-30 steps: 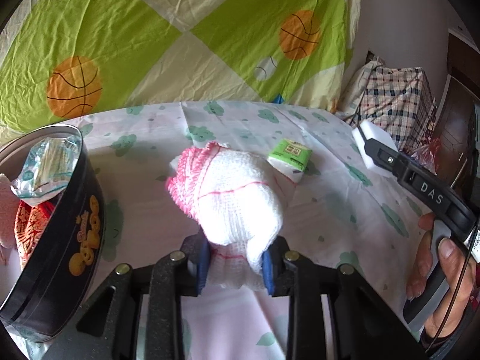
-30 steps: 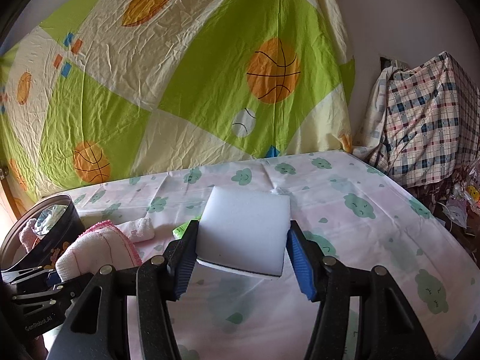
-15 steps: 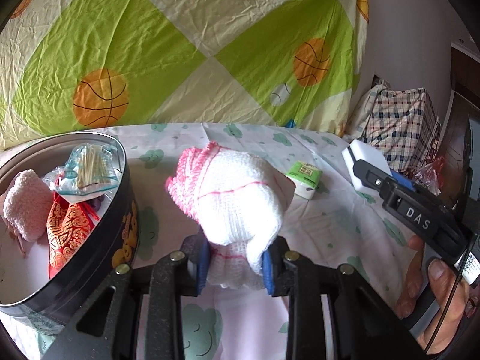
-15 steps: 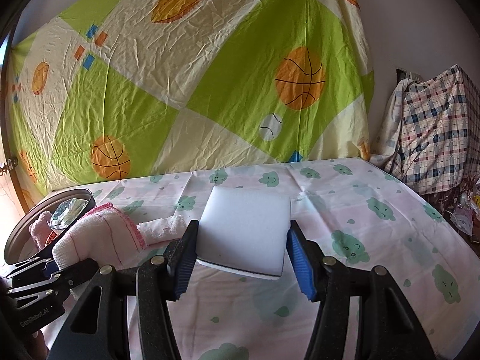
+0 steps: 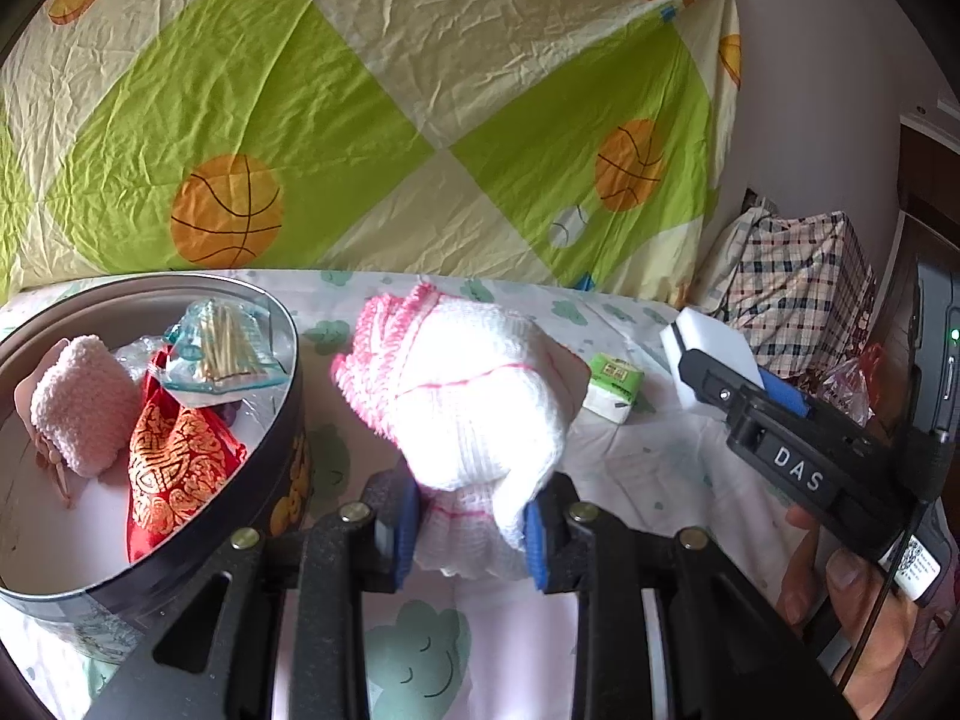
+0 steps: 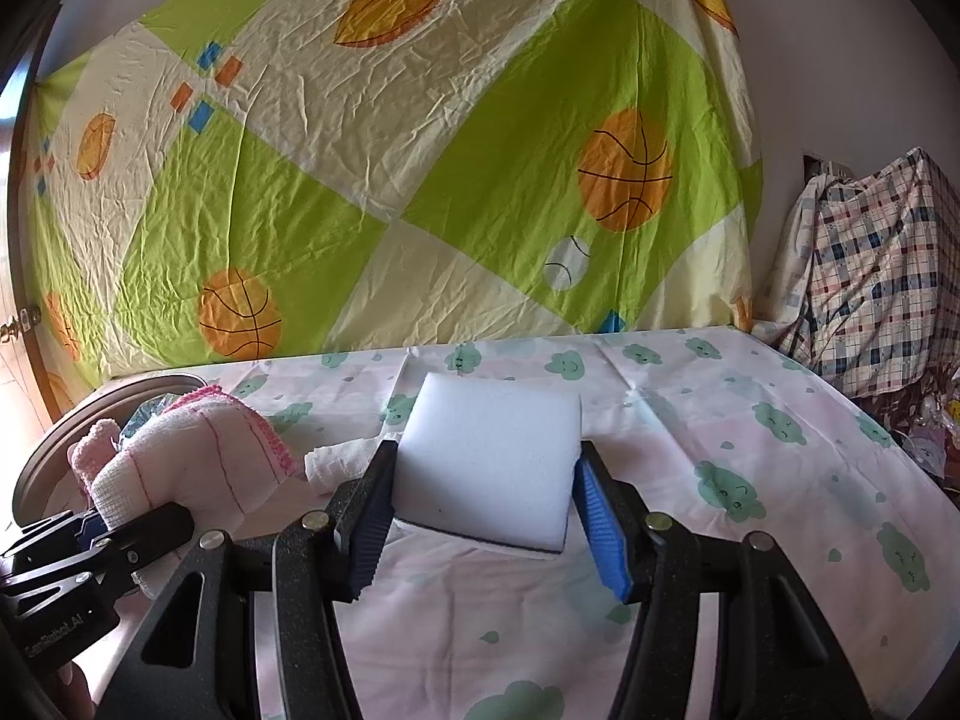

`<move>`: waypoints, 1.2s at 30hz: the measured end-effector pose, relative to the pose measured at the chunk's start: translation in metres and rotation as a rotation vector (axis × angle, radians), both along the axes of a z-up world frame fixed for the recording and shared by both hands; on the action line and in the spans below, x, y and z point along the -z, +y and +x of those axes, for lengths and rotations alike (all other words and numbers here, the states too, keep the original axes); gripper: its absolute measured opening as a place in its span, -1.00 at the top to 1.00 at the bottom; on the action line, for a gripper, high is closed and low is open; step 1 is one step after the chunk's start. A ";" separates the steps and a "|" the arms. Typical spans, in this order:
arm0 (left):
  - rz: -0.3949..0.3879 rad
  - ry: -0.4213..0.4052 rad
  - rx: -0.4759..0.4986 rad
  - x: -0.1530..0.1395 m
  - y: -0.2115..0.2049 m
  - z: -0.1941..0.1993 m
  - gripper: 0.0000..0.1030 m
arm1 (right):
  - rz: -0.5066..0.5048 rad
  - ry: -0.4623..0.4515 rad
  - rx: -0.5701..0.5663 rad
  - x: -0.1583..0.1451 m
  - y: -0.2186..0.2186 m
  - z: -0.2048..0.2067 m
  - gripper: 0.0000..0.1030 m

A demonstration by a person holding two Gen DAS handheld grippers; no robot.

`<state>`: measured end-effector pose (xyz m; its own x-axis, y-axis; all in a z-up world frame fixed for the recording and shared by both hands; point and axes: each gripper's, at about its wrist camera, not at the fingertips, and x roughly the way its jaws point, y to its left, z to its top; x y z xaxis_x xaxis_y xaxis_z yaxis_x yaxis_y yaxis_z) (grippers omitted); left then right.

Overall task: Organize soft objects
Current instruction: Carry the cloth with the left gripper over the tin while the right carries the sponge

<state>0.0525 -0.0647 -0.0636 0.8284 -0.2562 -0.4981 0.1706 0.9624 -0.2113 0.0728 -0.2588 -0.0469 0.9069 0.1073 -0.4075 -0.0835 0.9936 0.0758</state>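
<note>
- Left gripper (image 5: 471, 531): black textured frame, blue pads, brass-coloured screw heads.
- Right gripper (image 6: 489, 516): same black build, blue ribbed pads; white "DAS" lettering on its side, right of the left-wrist frame.
- Thin black cable, lower right.

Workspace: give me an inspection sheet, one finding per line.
Surface: bedsheet with green cloud print, wrinkled.
Job's things: round tin holding a pink knit roll, red brocade pouch and clear packet; green tissue pack on the sheet.
Clutter: nothing seen.
Grippers: left gripper shut on white-and-pink cloth; right gripper shut on white sponge.
Cables: thin cable by the right hand.
Surroundings: basketball-print sheet hung behind; plaid bundle.
</note>
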 end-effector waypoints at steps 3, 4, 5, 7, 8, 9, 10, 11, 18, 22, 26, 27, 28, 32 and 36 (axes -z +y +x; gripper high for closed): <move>-0.008 -0.006 -0.002 0.000 0.004 -0.003 0.48 | 0.014 0.006 0.007 0.000 -0.002 0.001 -0.15; -0.012 -0.006 -0.005 0.000 0.005 -0.003 0.48 | 0.015 0.005 0.007 0.000 -0.002 0.001 -0.15; -0.015 -0.005 -0.007 0.000 0.006 -0.004 0.48 | 0.013 0.004 0.006 0.000 -0.002 0.001 -0.15; -0.022 -0.007 -0.016 0.000 0.009 -0.005 0.48 | 0.011 0.002 0.001 0.000 0.000 0.000 -0.15; -0.024 -0.008 -0.018 0.000 0.010 -0.005 0.48 | 0.009 0.001 -0.003 0.000 0.001 -0.001 -0.15; -0.025 -0.009 -0.020 0.000 0.010 -0.006 0.48 | 0.006 0.000 -0.006 0.000 0.004 -0.001 -0.15; -0.025 -0.011 -0.022 0.000 0.011 -0.007 0.48 | 0.003 -0.003 -0.010 -0.001 0.006 -0.003 -0.15; -0.024 -0.013 -0.024 0.000 0.012 -0.008 0.48 | 0.002 -0.006 -0.014 -0.001 0.009 -0.004 -0.15; 0.012 -0.034 -0.056 -0.003 0.020 -0.019 0.48 | 0.001 -0.007 -0.051 0.000 0.028 -0.009 -0.15; 0.021 -0.047 -0.065 -0.005 0.023 -0.025 0.48 | 0.000 -0.011 -0.068 0.000 0.036 -0.012 -0.15; 0.011 -0.052 -0.072 -0.005 0.029 -0.027 0.48 | 0.008 -0.020 -0.079 0.000 0.038 -0.015 -0.15; 0.003 -0.052 -0.072 -0.005 0.030 -0.027 0.48 | 0.011 -0.019 -0.080 0.000 0.038 -0.015 -0.15; -0.004 -0.050 -0.071 -0.005 0.031 -0.027 0.48 | 0.014 -0.017 -0.081 0.000 0.037 -0.014 -0.15; -0.022 -0.050 -0.069 -0.005 0.034 -0.027 0.48 | 0.017 -0.012 -0.090 0.000 0.038 -0.013 -0.15; -0.024 -0.063 -0.069 -0.006 0.034 -0.030 0.48 | 0.013 -0.019 -0.096 -0.001 0.040 -0.015 -0.15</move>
